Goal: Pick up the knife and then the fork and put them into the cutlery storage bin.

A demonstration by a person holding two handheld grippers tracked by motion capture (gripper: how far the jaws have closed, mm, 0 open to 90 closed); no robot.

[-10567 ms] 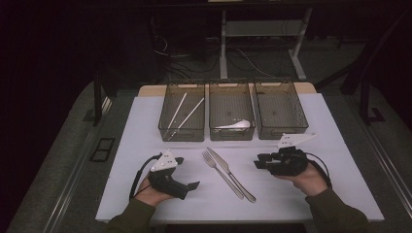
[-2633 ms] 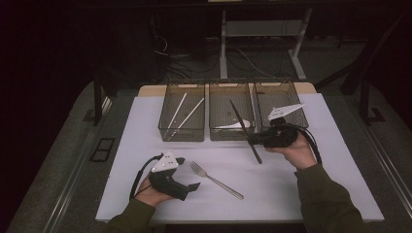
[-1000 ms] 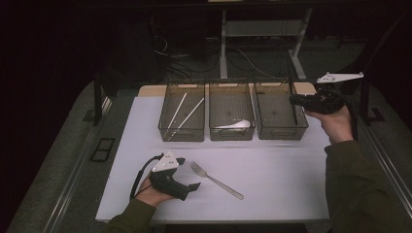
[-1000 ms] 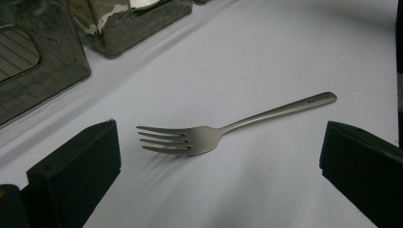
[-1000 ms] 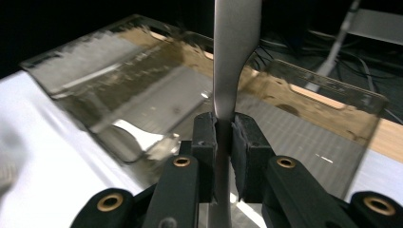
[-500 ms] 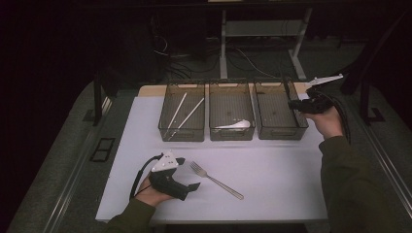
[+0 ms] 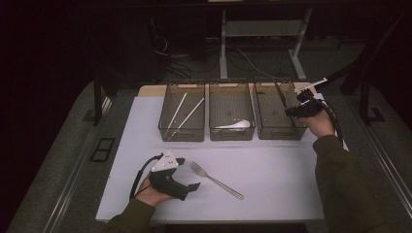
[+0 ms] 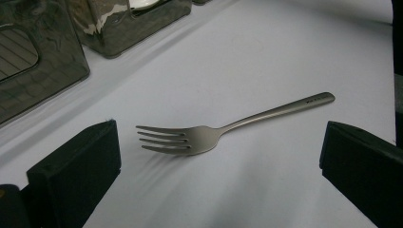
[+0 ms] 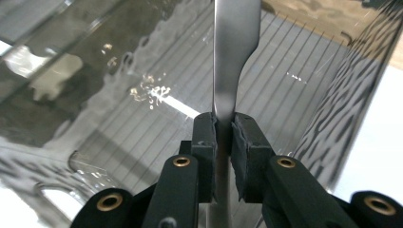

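My right gripper (image 7: 297, 110) is shut on the handle of a table knife (image 7: 283, 97). It holds the knife over the right-hand clear bin (image 7: 279, 132), with the blade pointing into it. In the right gripper view the blade (image 9: 235, 57) runs up from the pressed pads (image 9: 204, 137) above the bin's ribbed floor. A fork (image 7: 216, 180) lies on the white mat at the front centre. Just left of its tines rests my left gripper (image 7: 194, 187). In the left gripper view that gripper (image 8: 222, 164) stands open, with the fork (image 8: 228, 128) lying ahead between its wide jaws, untouched.
Three clear bins stand in a row at the back of the mat. The left bin (image 7: 182, 131) holds two pale chopsticks (image 7: 187, 112), the middle bin (image 7: 232, 133) a white spoon (image 7: 234, 125). The white mat (image 7: 282, 174) ends near the table's front edge.
Earlier the right gripper took the knife from beside the fork. Over the last second it has come down and to the left, bringing the knife to the right bin. The left gripper stayed still.
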